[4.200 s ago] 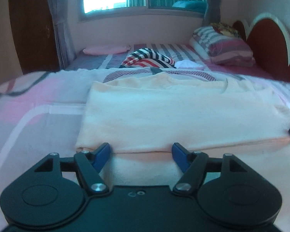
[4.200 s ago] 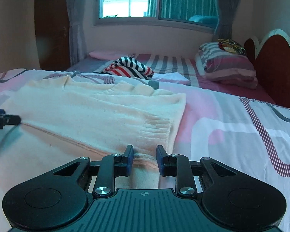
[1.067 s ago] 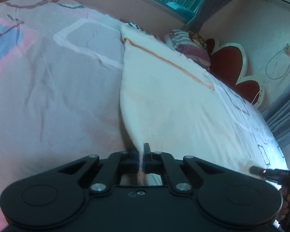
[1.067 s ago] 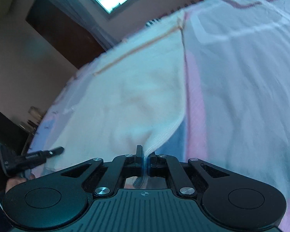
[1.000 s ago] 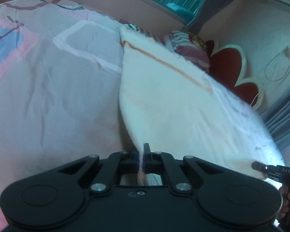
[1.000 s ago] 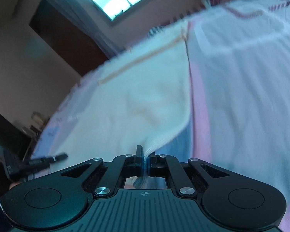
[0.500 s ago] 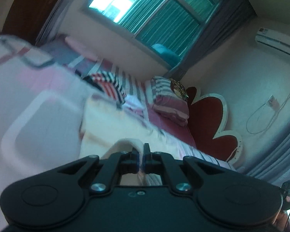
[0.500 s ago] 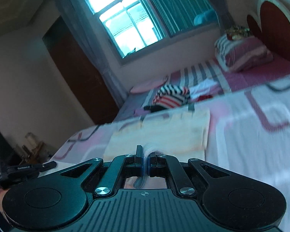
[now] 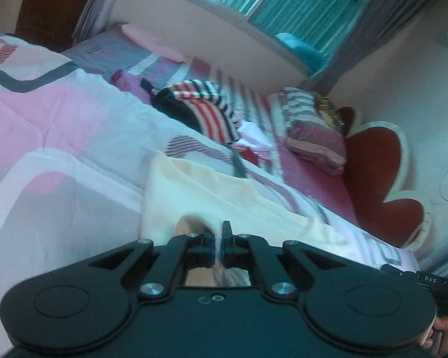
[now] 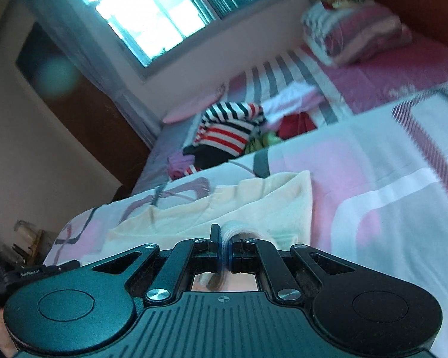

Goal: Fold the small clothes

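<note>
1. two tools show, one in each wrist view, and both have their jaws pressed together on cloth.
2. the left tool pinches a lifted edge of the cream garment; a strip of the fabric runs down between its blue pads.
3. the right tool pinches another lifted, ribbed edge of the same cream garment, which curls over just past its fingertips.
4. the rest of the cream garment lies spread on the bed cover, a white quilt with pink blocks and grey lines, directly ahead of both tools.
5. in the left wrist view the right tool's body juts in at the lower right edge, with a bit of the person's hand under it.
6. in the right wrist view the left tool's body shows at the lower left edge.
7. a striped garment in red, white and black sits in a heap beyond the quilt's far edge, near other small clothes.
8. a striped pillow rests against the red headboard.
9. a window with teal curtains lies behind the bed.
10. both views are tilted and somewhat blurred.
</note>
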A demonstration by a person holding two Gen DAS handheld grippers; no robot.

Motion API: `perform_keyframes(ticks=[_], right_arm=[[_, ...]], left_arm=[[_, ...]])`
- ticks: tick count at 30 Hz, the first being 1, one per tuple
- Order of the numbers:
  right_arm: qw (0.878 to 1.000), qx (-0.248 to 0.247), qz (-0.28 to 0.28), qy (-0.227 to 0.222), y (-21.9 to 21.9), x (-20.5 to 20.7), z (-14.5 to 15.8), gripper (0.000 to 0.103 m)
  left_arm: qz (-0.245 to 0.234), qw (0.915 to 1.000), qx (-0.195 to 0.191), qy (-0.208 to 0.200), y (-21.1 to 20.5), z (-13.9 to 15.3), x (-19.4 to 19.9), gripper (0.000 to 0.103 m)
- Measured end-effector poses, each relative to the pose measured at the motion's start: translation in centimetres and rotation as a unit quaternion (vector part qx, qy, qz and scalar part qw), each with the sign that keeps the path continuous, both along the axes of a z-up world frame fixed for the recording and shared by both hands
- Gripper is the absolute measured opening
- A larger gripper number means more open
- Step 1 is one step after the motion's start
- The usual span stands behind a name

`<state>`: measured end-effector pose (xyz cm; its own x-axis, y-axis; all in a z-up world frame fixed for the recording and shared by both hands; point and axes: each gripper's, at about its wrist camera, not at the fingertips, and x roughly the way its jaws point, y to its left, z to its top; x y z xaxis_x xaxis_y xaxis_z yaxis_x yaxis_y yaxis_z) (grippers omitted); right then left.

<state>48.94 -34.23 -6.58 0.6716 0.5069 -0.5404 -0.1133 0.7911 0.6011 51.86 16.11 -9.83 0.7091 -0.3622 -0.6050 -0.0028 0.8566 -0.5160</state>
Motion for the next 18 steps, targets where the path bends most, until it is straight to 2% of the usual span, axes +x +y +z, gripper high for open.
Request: perform_keyframes(ticks=[5, 7, 8, 10, 11, 12, 13, 14, 16, 17, 18], right_arm=[[0.998, 0.038, -0.025, 0.045, -0.7, 4.4, -3.5, 0.003], [0.997, 0.044, -0.027, 0.049, -1.0, 5.1, -4.4, 0.003], [0.998, 0.051, -0.026, 0.041, -1.2, 5.3, -4.9, 0.003], [0.998, 0.047, -0.028, 0.029, -1.4, 5.7, -5.2, 0.006], [0.998, 0.045, -0.029, 0.023, -1.4, 5.7, -5.2, 0.021], [0.998, 0.041, -0.034, 0.013, -1.4, 5.7, -5.2, 0.056], [0.998, 0.041, -0.042, -0.002, -1.5, 5.5, -5.2, 0.085], [0.998, 0.040, -0.054, -0.022, -1.7, 5.2, -5.0, 0.085], [0.996, 0.042, -0.060, -0.040, -2.0, 5.1, -4.6, 0.082], [0.996, 0.044, -0.061, -0.044, -2.2, 5.0, -4.5, 0.077], [0.996, 0.038, -0.058, -0.051, -2.3, 4.8, -4.3, 0.068]], left_arm=[[-0.021, 0.9992, 0.021, 0.028, -0.8, -2.4, 3.4, 0.004], [-0.026, 0.9992, 0.015, 0.028, -0.7, -3.1, 4.3, 0.010], [-0.026, 0.9994, -0.003, 0.021, -0.5, -3.3, 4.6, 0.014], [-0.018, 0.9991, -0.039, 0.002, 0.1, -3.4, 4.9, 0.040], [-0.008, 0.9984, -0.055, -0.011, 0.4, -3.4, 4.9, 0.050], [0.003, 0.9974, -0.067, -0.027, 0.7, -3.3, 4.7, 0.074], [0.013, 0.9967, -0.070, -0.040, 0.9, -3.2, 4.5, 0.086], [0.018, 0.9964, -0.067, -0.048, 1.0, -3.1, 4.4, 0.084], [0.017, 0.9973, -0.051, -0.050, 1.2, -2.8, 4.4, 0.070], [0.014, 0.9982, -0.033, -0.048, 1.1, -2.7, 4.4, 0.067], [0.010, 0.9988, -0.005, -0.049, 0.8, -2.5, 4.4, 0.064]])
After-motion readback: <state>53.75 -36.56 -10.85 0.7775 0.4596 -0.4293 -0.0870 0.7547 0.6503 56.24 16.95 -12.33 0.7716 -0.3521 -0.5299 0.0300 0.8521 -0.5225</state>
